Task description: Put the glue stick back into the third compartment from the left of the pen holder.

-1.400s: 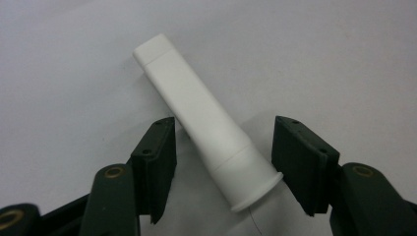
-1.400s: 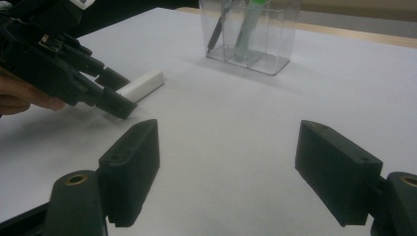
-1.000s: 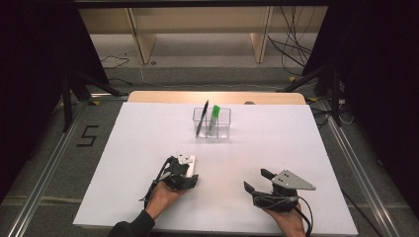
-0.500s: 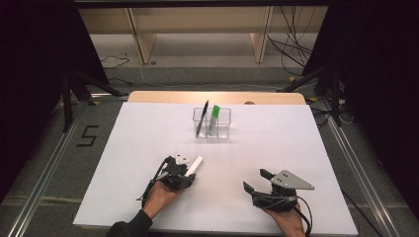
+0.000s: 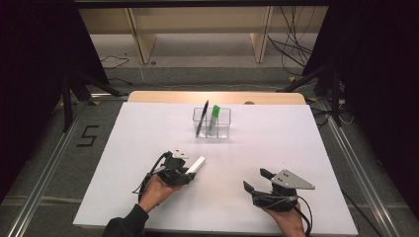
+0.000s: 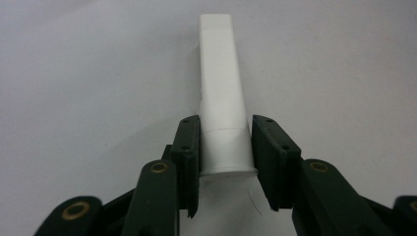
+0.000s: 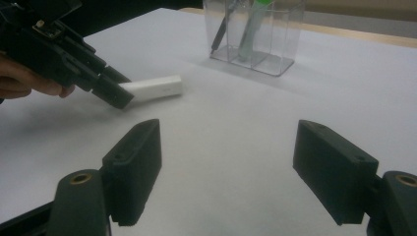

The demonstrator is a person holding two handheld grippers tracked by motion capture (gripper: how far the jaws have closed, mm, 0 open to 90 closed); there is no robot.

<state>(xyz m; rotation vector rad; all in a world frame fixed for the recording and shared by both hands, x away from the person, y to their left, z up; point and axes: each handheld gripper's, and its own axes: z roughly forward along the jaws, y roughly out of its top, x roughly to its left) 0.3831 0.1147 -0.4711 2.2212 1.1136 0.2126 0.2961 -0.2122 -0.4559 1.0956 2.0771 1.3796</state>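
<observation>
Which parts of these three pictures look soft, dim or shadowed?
High view: dark surroundings, brightly lit white table. Left gripper view: near tongs slightly soft, white tube sharp, faint shadow below. Right gripper view: near tongs blurred, clear box fairly crisp.

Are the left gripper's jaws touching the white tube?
Touching. In the left gripper view the left gripper has both jaws pressed against the sides of the white tube, with no gap.

The near end of the white tube [image 6: 221, 98] sat hidden between the left gripper's [image 6: 225, 147] jaws. In the clear holder [image 7: 255, 37] beyond it, the pen and green marker tops were cut off, their details blurred.
</observation>
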